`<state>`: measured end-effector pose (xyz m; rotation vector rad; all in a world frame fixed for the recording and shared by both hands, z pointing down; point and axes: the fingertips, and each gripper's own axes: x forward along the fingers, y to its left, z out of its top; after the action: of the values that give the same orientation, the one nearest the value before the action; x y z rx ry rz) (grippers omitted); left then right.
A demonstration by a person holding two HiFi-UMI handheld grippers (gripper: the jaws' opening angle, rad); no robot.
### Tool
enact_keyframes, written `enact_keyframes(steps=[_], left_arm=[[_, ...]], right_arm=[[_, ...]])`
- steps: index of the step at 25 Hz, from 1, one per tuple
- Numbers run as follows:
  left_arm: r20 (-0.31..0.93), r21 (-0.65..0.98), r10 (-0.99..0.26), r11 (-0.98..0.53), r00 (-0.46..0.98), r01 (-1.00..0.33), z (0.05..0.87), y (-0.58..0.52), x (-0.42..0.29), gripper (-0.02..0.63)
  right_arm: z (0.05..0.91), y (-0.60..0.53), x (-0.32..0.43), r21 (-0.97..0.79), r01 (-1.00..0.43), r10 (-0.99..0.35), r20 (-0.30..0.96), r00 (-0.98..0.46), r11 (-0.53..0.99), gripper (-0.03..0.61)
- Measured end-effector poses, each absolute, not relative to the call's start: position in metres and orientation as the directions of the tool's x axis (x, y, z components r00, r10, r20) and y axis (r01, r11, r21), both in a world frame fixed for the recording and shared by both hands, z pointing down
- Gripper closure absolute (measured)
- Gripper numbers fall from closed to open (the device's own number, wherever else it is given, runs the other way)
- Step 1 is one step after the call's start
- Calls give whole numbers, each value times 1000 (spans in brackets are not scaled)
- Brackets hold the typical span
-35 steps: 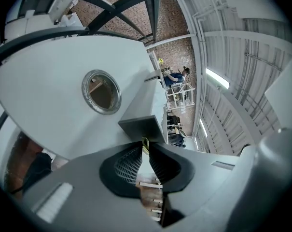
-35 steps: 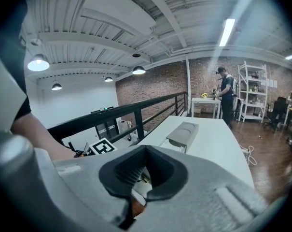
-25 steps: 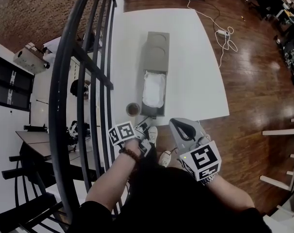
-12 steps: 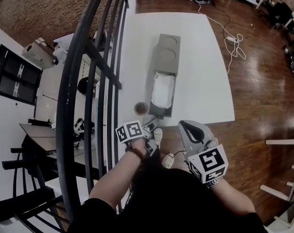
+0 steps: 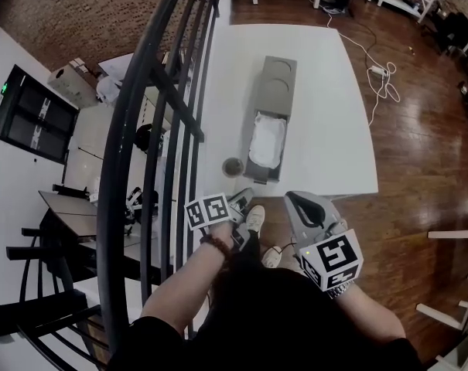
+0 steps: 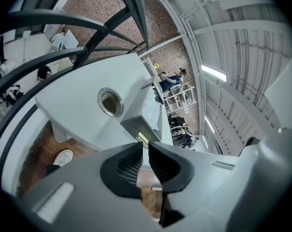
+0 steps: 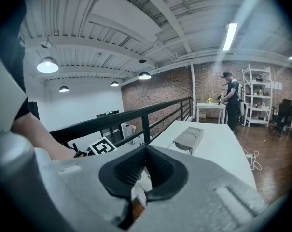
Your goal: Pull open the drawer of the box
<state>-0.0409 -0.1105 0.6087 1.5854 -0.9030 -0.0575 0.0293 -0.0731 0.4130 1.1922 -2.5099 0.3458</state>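
Box: grey rectangular box (image 5: 278, 79) lies lengthwise on the white table (image 5: 326, 122), at 12 o'clock from my grippers.
Drawer: white-lined grey drawer (image 5: 266, 141) stands pulled out toward 6 o'clock.
Cup: small round brown cup (image 5: 233, 166) sits just beside the drawer front, at its 9 o'clock.
Left gripper (image 6: 145, 148): my fingers are a narrow slit apart and closing, with nothing between them; clear of the drawer.
Right gripper (image 7: 145, 151): my fingers are together and empty.
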Motion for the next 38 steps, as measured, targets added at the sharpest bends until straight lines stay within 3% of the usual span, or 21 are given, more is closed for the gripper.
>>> enact_keyframes(steps=[9,21,38], left_arm=[[446,796,-603,-70,661,-601,575,-87,-39,597],[441,555,-660,-332,608,-763,499,-54,-26,597],[395,220,-626,-646,673,-731,432,-20,-12,597]], right_arm=[[409,-48,29,-88,-769,-693,378,-614,633,586],[396,-12,27,-114,-740,-671,348,-655,663,586],[385,-13,8,-92,-763,-706,324,-630,640,586]])
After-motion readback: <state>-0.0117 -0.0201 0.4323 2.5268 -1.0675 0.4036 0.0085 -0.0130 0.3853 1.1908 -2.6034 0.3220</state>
